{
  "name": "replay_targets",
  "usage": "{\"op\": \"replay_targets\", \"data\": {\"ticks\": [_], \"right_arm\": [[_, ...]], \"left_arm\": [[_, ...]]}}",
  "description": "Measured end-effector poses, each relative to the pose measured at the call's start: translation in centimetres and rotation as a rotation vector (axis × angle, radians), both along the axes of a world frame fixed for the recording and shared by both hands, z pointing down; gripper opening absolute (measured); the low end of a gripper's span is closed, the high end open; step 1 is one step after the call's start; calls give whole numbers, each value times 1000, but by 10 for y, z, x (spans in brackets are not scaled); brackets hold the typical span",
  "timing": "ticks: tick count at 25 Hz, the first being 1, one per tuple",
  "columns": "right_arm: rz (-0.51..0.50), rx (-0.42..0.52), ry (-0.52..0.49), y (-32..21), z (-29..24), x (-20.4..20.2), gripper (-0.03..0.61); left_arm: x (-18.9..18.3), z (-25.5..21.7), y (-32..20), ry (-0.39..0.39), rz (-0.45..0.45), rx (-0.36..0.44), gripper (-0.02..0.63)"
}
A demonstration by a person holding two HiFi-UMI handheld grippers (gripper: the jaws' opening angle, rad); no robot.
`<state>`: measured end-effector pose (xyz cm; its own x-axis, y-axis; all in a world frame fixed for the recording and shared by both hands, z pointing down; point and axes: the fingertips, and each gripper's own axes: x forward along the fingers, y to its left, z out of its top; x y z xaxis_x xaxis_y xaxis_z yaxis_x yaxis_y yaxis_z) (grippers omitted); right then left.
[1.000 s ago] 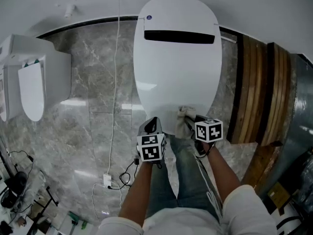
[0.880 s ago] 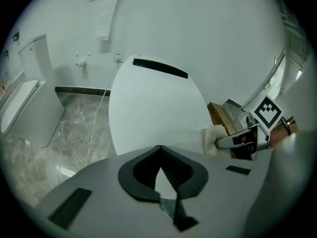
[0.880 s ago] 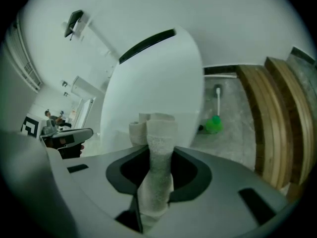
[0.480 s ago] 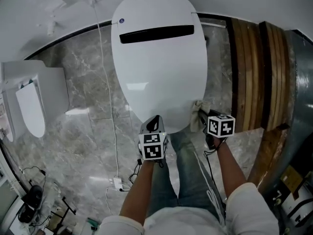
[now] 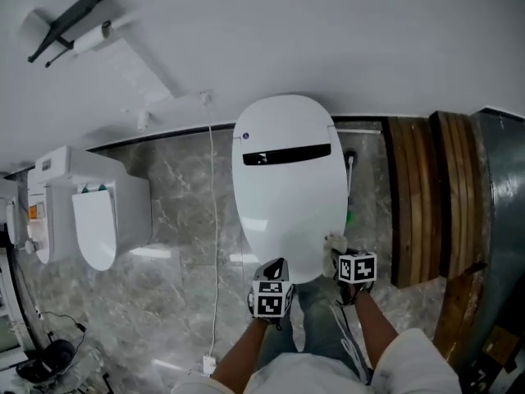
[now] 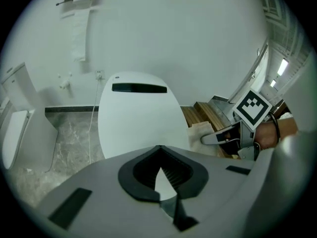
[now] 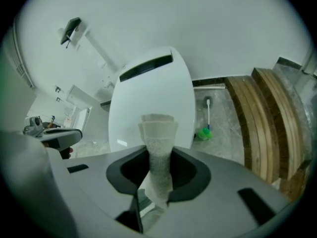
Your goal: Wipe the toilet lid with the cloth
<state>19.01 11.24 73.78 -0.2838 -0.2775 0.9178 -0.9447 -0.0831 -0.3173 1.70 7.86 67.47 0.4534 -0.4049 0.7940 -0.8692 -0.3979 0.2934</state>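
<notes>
The white toilet lid (image 5: 289, 179) is closed and lies in front of me. My right gripper (image 5: 338, 250) is shut on a folded beige cloth (image 5: 334, 242) at the lid's near right edge. I cannot tell whether the cloth touches the lid. In the right gripper view the cloth (image 7: 159, 143) sticks out of the shut jaws over the lid (image 7: 148, 93). My left gripper (image 5: 276, 268) hovers at the lid's near edge, shut and holding nothing. In the left gripper view the lid (image 6: 133, 118) lies ahead, with the cloth (image 6: 202, 134) at the right.
A second white fixture (image 5: 94, 220) stands at the left on the marble floor (image 5: 180, 220). A white cord (image 5: 215, 253) runs down the floor. Wooden boards (image 5: 426, 195) lie to the right, with a green toilet brush (image 7: 204, 132) beside the toilet. A paper holder (image 5: 70, 15) hangs on the wall.
Both grippers have lifted. The right one carried the cloth from the lid's front middle to its front right edge. The head view now takes in much more of the wall.
</notes>
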Motion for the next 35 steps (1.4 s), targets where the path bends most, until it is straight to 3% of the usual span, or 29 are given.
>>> {"op": "replay_targets", "data": {"ticks": [7, 11, 18, 21, 25, 28, 31, 35], "right_arm": [[50, 174, -76, -54, -110, -39, 100], [65, 341, -87, -108, -182, -48, 100], [140, 548, -87, -178, -296, -55, 100], [137, 622, -108, -185, -335, -61, 100], [122, 657, -113, -179, -348, -67, 100], [120, 687, -56, -169, -345, -63, 100], [142, 679, -26, -153, -336, -60, 100], [154, 640, -64, -142, -328, -67, 100]], "left_arm": [[-29, -104, -53, 31, -123, 139, 12], [-38, -168, -104, 56, -220, 253, 12], [-24, -288, -169, 195, -208, 470, 12], [-23, -316, -176, 243, -233, 492, 12], [-25, -320, -175, 205, -232, 527, 12], [-26, -316, -168, 207, -239, 508, 12], [-29, -312, -155, 240, -269, 461, 12], [-31, -312, -147, 231, -270, 457, 12]]}}
